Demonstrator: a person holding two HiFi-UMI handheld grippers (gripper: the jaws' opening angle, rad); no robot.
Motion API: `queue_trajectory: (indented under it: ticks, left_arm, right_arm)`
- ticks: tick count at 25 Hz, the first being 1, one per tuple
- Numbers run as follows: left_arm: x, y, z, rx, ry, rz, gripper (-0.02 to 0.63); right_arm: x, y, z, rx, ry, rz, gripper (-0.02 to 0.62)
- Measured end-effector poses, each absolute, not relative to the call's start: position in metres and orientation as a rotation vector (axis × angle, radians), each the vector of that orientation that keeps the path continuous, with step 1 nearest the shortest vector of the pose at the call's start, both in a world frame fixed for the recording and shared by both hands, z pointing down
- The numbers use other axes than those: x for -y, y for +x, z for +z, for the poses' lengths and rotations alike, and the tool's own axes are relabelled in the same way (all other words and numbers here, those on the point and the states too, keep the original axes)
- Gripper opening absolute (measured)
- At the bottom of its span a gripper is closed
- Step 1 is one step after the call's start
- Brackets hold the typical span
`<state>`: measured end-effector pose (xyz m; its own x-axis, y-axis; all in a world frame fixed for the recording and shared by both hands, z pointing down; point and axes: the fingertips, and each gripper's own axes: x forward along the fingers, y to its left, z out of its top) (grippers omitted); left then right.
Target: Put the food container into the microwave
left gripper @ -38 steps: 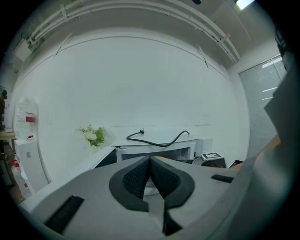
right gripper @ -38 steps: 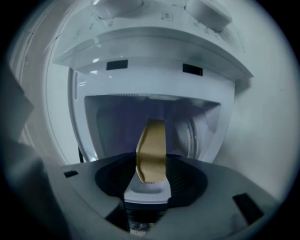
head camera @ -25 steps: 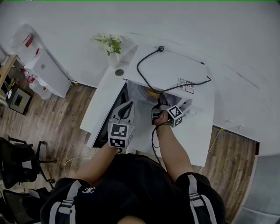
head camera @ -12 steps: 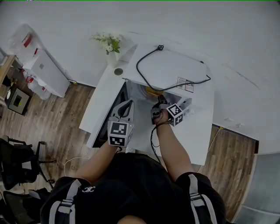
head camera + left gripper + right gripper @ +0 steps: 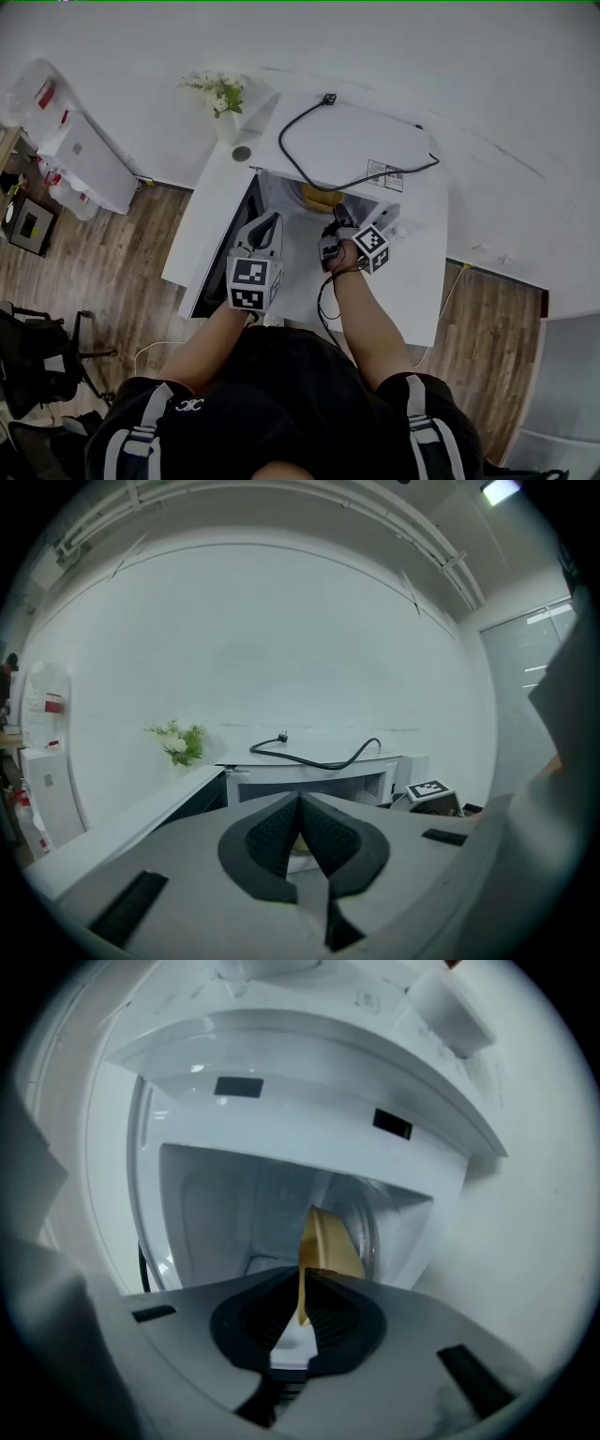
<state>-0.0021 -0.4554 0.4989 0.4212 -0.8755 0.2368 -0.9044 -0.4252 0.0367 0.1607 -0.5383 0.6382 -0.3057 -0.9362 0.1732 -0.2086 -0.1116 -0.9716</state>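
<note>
Food container, yellow, hangs by thin rim in your right gripper. Jaws squeeze tight on that rim. Container is at open front of white microwave, partly under its top. Your left gripper holds nothing, pads pressed together. It hovers beside open door, over white table. Black cord lies on microwave top. Flowers stand near back left corner.

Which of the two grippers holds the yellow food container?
The right gripper: its jaws pinch the food container before the open microwave. The left gripper is shut on nothing.
</note>
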Motion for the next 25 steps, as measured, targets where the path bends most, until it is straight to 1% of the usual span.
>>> queue_trajectory:
  ticks: [5,6,7,13,20,25]
  left_arm:
    - [0.456,0.004,0.500,1.573,2.519,0.263,0.015]
    - [0.456,0.005,0.500,1.570,2.520,0.262,0.015]
    - [0.455,0.006,0.500,1.568,2.521,0.261,0.015]
    - [0.453,0.011,0.499,1.558,2.521,0.245,0.015]
    - [0.451,0.027,0.502,1.508,2.538,0.246,0.015]
    - [0.448,0.042,0.503,1.463,2.562,0.252,0.015]
  right_arm:
    - [0.532,0.164,0.637,-1.560,-1.285,-1.463,0.034]
    - [0.531,0.164,0.636,-1.574,-1.288,-1.458,0.029]
    - [0.529,0.164,0.633,-1.591,-1.294,-1.450,0.004]
    - [0.509,0.162,0.605,-1.835,-1.362,-1.301,-0.002]
    - [0.477,0.179,0.564,-2.184,-1.573,-0.925,-0.003]
    - [0.453,0.187,0.520,-2.380,-1.751,-0.551,-0.003]
